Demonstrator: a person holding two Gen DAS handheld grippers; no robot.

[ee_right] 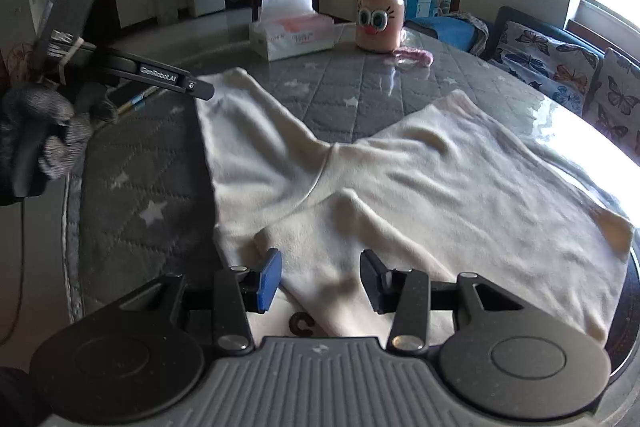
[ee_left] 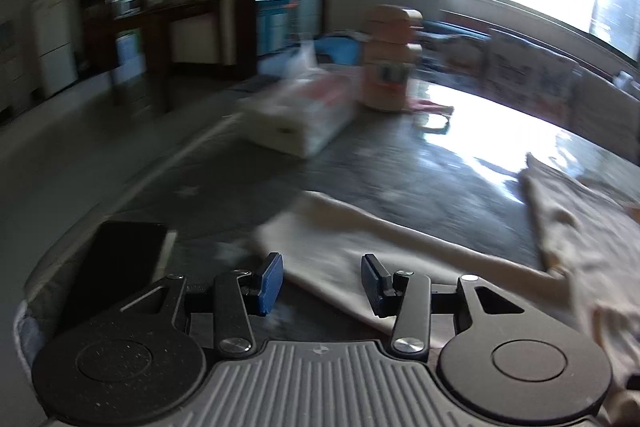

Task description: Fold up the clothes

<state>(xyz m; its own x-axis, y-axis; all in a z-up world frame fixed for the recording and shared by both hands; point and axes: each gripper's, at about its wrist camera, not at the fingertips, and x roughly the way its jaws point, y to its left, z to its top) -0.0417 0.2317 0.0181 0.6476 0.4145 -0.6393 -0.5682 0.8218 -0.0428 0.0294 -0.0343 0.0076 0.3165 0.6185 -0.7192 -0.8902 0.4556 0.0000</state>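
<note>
My cream garment (ee_right: 400,179) lies rumpled, sleeve folded inward, on the tabletop (ee_right: 320,87). Both my left gripper (ee_left: 322,285) and right gripper (ee_right: 320,281) stand open, empty; only the right view shows my gloved left hand (ee_right: 48,131).

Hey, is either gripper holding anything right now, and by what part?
Nothing is held. Both the left gripper and the right gripper have open jaws above the cream fabric garment.
</note>
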